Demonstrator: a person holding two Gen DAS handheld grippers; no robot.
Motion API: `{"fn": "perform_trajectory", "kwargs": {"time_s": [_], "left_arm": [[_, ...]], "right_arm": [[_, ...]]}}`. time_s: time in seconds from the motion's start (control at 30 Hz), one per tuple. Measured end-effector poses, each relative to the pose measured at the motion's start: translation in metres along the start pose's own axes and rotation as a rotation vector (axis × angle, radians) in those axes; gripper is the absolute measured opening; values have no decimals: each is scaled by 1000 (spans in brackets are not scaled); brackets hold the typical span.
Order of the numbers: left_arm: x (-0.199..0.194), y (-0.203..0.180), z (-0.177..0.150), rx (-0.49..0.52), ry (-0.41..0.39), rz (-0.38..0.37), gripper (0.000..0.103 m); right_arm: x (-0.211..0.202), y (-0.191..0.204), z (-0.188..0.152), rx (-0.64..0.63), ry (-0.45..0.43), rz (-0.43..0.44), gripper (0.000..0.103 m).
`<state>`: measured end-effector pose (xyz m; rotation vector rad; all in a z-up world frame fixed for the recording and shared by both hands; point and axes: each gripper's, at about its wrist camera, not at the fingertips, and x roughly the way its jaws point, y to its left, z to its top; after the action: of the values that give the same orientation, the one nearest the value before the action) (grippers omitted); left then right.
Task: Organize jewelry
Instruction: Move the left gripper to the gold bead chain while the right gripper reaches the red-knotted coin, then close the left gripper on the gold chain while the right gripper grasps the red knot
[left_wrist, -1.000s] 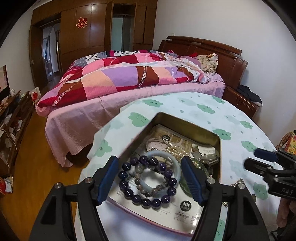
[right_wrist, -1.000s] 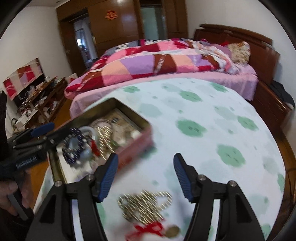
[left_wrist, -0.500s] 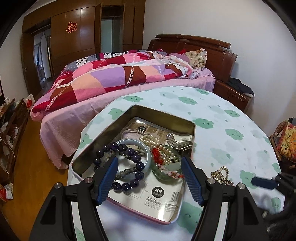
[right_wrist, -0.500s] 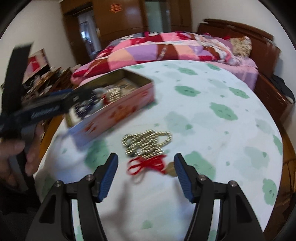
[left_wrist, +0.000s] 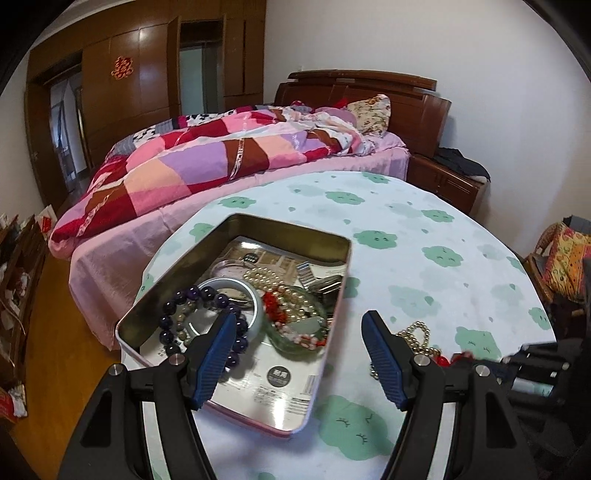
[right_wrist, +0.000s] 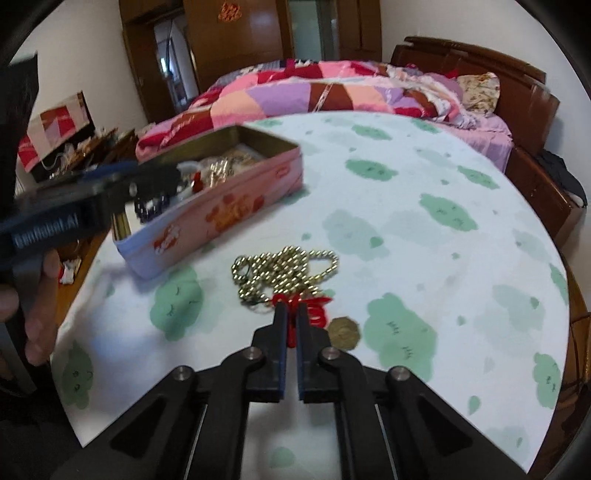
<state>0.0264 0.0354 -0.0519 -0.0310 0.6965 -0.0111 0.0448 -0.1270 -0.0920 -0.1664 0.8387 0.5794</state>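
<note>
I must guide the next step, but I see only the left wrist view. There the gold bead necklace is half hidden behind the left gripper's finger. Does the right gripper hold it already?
Observer: The right gripper is shut on the red cord tied to the gold bead necklace, which lies on the tablecloth.
Operator: Is anything else on that cord?
Observer: Yes, a gold coin lies beside the right gripper's finger.
Operator: How far is the tin?
Observer: The pink tin stands ahead and to the left of the necklace, not touching it.
</note>
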Motion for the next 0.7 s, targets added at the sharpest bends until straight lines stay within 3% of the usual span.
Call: {"fn": "perform_trajectory", "kwargs": {"time_s": [0.37,0.7], "left_arm": [[0,-51,-9,148,4,-81,70],[24,-78,-11,201,68,-126,68]], "right_arm": [[-8,-54,1,135,-30,-147,4],[-4,-61,-7,158,-34,-134,4]]}}
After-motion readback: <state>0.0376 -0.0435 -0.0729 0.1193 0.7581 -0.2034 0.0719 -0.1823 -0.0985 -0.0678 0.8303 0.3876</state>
